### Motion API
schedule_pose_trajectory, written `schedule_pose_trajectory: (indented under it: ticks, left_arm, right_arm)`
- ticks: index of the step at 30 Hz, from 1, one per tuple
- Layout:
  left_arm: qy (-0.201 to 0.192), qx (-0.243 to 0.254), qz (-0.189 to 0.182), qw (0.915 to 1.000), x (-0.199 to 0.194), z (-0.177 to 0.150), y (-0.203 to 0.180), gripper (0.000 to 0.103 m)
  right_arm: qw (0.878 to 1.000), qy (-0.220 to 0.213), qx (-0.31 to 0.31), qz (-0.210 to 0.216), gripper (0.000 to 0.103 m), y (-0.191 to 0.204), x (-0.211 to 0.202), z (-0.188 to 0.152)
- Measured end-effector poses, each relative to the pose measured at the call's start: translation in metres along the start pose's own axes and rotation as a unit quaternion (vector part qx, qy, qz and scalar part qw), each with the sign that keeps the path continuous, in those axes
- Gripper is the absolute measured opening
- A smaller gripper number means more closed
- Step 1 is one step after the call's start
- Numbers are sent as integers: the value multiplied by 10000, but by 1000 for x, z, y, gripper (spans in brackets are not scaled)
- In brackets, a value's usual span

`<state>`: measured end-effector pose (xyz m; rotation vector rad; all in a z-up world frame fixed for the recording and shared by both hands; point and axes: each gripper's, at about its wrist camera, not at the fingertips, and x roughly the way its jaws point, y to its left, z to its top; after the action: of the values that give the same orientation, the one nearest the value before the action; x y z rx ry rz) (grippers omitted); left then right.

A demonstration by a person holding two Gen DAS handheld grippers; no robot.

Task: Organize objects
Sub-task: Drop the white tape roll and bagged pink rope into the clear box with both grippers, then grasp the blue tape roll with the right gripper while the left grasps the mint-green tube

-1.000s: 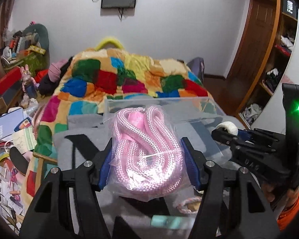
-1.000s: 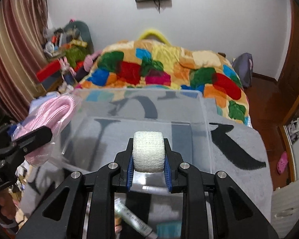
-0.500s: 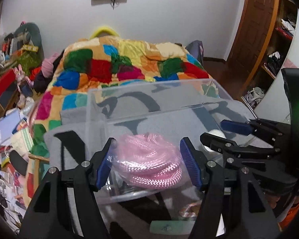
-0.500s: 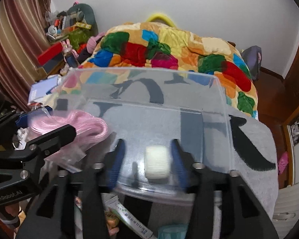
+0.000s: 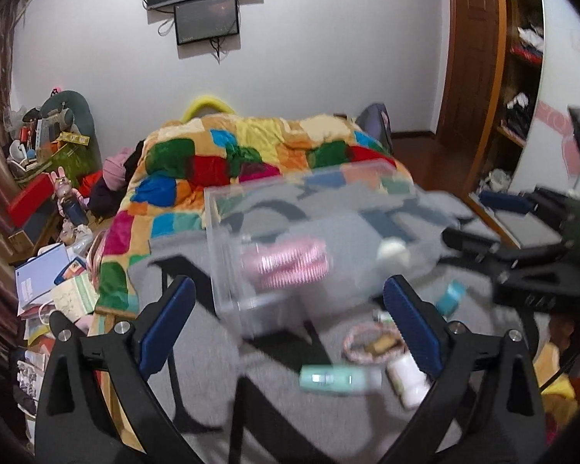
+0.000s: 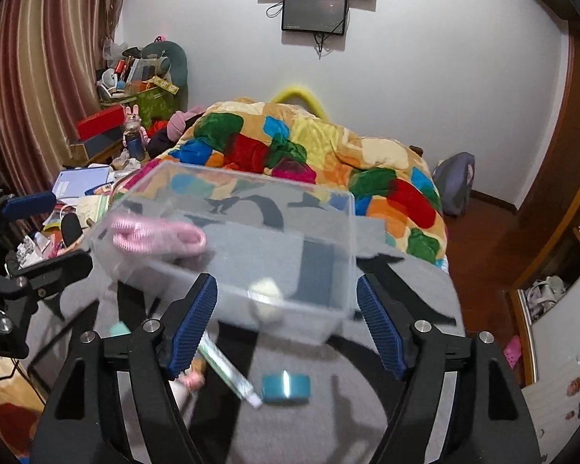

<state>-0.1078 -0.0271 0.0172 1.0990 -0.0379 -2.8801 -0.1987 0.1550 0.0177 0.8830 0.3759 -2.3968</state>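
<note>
A clear plastic bin (image 5: 228, 255) (image 6: 328, 321) stands on the grey blanket. Inside it lie the bagged pink rope (image 5: 286, 265) (image 6: 154, 234) and the white bandage roll (image 5: 392, 251) (image 6: 266, 297). My left gripper (image 5: 286, 321) is open and empty, drawn back in front of the bin. My right gripper (image 6: 286, 323) is open and empty, just short of the bin's near wall. Loose on the blanket lie a mint tube (image 5: 336, 379), a white bottle (image 5: 408, 381), a teal tape roll (image 6: 286, 386) and a toothpaste-like tube (image 6: 228, 367).
A bed with a colourful patchwork quilt (image 5: 251, 154) lies behind the bin. Cluttered papers and boxes (image 5: 54, 278) fill the floor at left. A wooden door and shelves (image 5: 518, 77) stand at right. A small woven ring (image 5: 371, 342) lies near the bottle.
Both grippers opened wide and pulled back from the bin. The pink rope and the bandage roll stay inside it. More loose items on the blanket came into view.
</note>
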Motion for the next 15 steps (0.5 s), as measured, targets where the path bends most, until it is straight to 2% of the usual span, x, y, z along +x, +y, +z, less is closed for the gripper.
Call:
schedule_pose_trajectory:
  ticks: [3,15]
  left_arm:
    - [227,64,-20,9997,7,-20,-5,99]
    - [1160,-114,-516,9918,49,-81,-13,99]
  right_arm:
    - [9999,67,20,-87,72,-3,-3,-17]
    - [9973,657,300,142,72,-14,17,-68]
